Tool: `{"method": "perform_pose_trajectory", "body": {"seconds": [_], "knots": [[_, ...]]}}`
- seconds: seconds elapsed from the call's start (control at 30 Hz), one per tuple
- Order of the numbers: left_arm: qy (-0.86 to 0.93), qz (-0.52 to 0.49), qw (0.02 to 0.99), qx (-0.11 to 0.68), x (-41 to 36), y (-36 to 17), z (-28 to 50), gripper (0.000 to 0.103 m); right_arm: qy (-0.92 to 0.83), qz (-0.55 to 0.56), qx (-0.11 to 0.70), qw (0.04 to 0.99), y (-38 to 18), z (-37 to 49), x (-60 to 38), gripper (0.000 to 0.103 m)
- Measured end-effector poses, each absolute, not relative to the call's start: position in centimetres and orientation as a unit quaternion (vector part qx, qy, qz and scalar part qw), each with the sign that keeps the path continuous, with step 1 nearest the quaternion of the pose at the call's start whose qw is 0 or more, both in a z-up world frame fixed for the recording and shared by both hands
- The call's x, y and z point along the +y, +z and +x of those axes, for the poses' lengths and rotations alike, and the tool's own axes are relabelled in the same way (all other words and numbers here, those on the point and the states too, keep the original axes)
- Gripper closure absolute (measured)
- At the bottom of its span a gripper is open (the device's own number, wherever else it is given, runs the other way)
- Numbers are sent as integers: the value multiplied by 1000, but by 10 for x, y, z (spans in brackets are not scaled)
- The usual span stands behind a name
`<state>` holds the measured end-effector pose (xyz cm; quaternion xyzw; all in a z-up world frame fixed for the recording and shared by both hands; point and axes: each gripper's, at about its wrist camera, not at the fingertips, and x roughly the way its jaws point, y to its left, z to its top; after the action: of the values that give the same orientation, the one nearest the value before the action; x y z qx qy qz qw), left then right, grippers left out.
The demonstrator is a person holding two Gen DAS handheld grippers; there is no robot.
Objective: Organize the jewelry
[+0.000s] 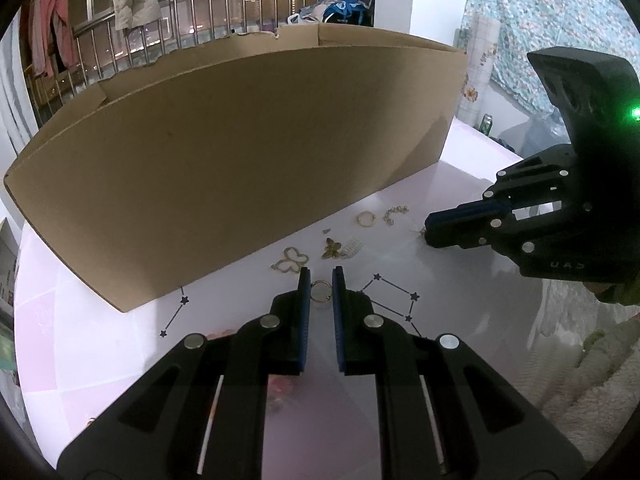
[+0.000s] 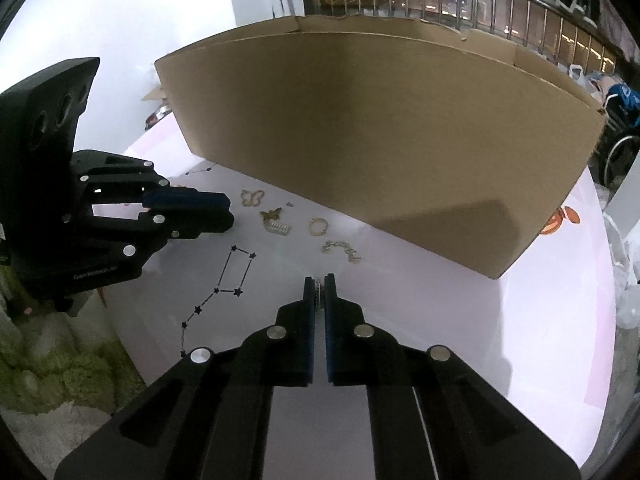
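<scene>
- Step in hand: pick-up. Both tools are at the loose jewelry on the table [image 1: 460, 320]. Nothing is seen over the cardboard box [image 1: 240, 152] yet.
- Left gripper [image 1: 321, 274]: clenched to a narrow gap with a gold ring [image 1: 321, 292] spanning it. The ring appears to touch both pads. Whether it is clamped clear of the table or merely bracketed on it cannot be confirmed from this angle.
- Right gripper [image 2: 319, 280]: clamped on a small studded piece [image 2: 318, 294], a thin item seen edge-on between the blue pads. Its type cannot be read.
- Remaining items lie in a loose row just beside the near wall of the box, about midway along it and well in from the table's edges:
  - outline butterfly [image 2: 252, 198]
  - solid butterfly [image 2: 271, 214]
  - small comb [image 2: 278, 228], touching the solid butterfly
  - second ring [image 2: 318, 226]
  - chain bracelet [image 2: 342, 251]
- Next move, as judged: lift each tool straight up, clear the top rim of the box, then release inside.
- Requirements:
  - Keep both grips unchanged during the lift, since both pieces are thin and will likely slip on any slackening.
  - Move one tool at a time, because the two tools stand near each other.
  - Rise before travelling, because the near wall is tall.
</scene>
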<state>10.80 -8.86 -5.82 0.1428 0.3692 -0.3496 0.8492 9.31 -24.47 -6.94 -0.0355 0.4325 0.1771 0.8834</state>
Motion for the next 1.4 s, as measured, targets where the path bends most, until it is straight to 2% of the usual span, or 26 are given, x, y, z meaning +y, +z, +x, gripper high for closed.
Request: {"method": "perform_pose_trajectory", "body": {"seconds": [0.5, 0.8, 1.0, 1.17, 1.4], "knots": [[-346, 133, 862, 347, -80, -37, 95, 93, 167, -27, 389, 906, -34, 74, -255, 101], [-358, 137, 885, 264, -73, 30, 79, 93, 186, -44, 300, 934, 35, 75, -247, 101], [-371, 135, 891, 224, -79, 71, 98, 93, 202, -56, 253, 944, 75, 107, -255, 101], [-366, 143, 890, 232, -96, 74, 142, 93, 213, -48, 282, 934, 71, 153, -267, 101], [-349, 156, 875, 297, -132, 47, 207, 93, 200, -51, 333, 920, 49, 197, -277, 101]]}}
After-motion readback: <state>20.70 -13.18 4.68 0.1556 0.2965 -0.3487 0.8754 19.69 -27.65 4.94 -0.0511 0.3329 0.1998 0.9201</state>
